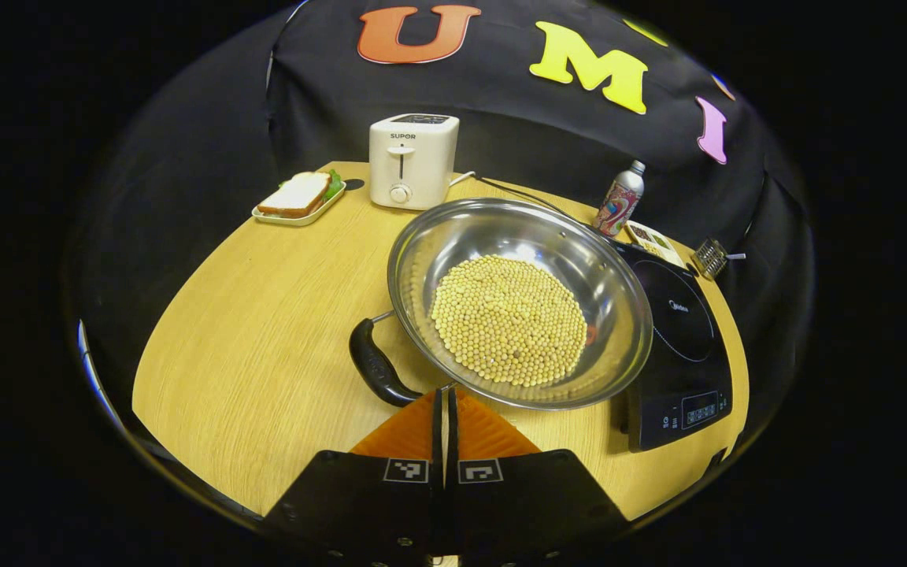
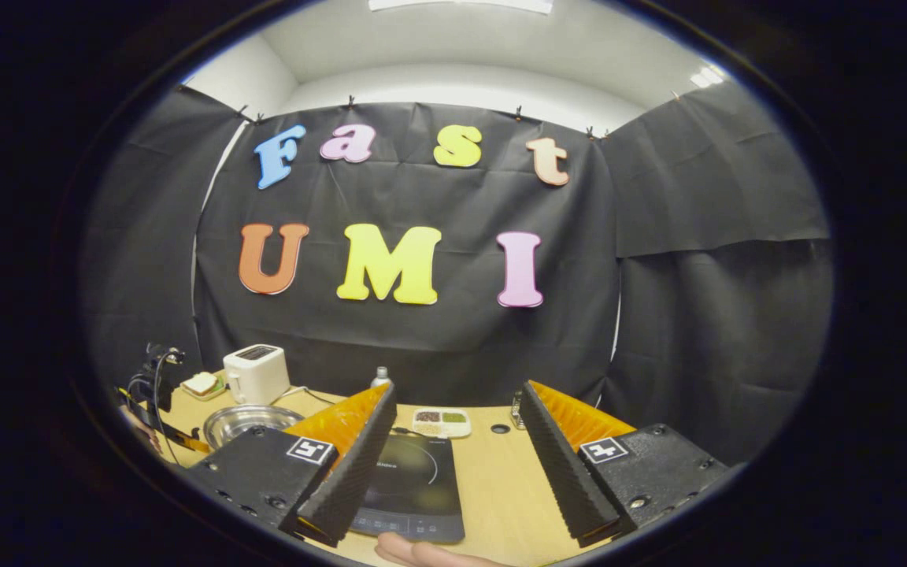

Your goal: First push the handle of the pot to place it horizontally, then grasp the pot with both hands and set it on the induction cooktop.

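Note:
A steel pot (image 1: 611,276) holding several yellow beans rests on the wooden table (image 1: 264,315). Its black handle (image 1: 377,365) points toward the near left. My left gripper (image 1: 446,391) is shut with nothing in it, its tips just beside the near end of the handle and the pot's rim. The black induction cooktop (image 1: 682,346) lies right of the pot. In the right gripper view my right gripper (image 2: 457,390) hovers open above the cooktop (image 2: 414,480), and the pot (image 2: 245,421) sits farther off to the left.
A white toaster (image 1: 412,160) and a plate with a sandwich (image 1: 298,198) stand at the back. A bottle (image 1: 620,200), a snack tray (image 1: 654,240) and a small grater (image 1: 710,257) lie behind the cooktop. A fingertip (image 2: 422,553) shows at the near table edge.

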Available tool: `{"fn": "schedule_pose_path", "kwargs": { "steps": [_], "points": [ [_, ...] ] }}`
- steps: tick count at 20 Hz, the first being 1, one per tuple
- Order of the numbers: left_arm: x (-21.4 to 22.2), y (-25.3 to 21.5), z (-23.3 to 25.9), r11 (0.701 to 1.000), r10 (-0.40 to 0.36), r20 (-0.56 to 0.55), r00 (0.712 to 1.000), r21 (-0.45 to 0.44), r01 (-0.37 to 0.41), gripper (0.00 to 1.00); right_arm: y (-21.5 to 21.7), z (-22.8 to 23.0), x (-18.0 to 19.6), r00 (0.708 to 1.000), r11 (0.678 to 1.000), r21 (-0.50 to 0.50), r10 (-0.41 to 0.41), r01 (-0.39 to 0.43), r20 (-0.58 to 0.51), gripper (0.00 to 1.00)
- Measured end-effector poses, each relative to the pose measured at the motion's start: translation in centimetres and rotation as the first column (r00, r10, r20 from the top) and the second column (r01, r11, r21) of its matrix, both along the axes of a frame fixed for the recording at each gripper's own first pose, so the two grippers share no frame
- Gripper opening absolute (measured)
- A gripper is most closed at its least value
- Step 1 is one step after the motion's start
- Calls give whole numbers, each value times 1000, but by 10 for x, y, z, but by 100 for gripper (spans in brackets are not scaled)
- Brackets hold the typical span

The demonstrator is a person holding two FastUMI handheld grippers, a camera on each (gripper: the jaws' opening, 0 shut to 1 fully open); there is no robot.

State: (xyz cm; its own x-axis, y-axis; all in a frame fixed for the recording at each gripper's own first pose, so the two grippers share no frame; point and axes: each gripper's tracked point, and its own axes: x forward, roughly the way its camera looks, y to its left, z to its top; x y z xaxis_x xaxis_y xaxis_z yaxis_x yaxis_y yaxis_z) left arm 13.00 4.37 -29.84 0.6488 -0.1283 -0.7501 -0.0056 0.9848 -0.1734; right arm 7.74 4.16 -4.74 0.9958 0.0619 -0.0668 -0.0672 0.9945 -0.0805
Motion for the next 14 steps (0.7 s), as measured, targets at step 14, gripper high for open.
{"fn": "schedule_pose_path", "kwargs": {
  "steps": [14],
  "points": [
    [53,41,-4,998,38,-20,999,53,-37,0,26,-13,39,999,1000,1,7,-7,-37,96]
  ]
}}
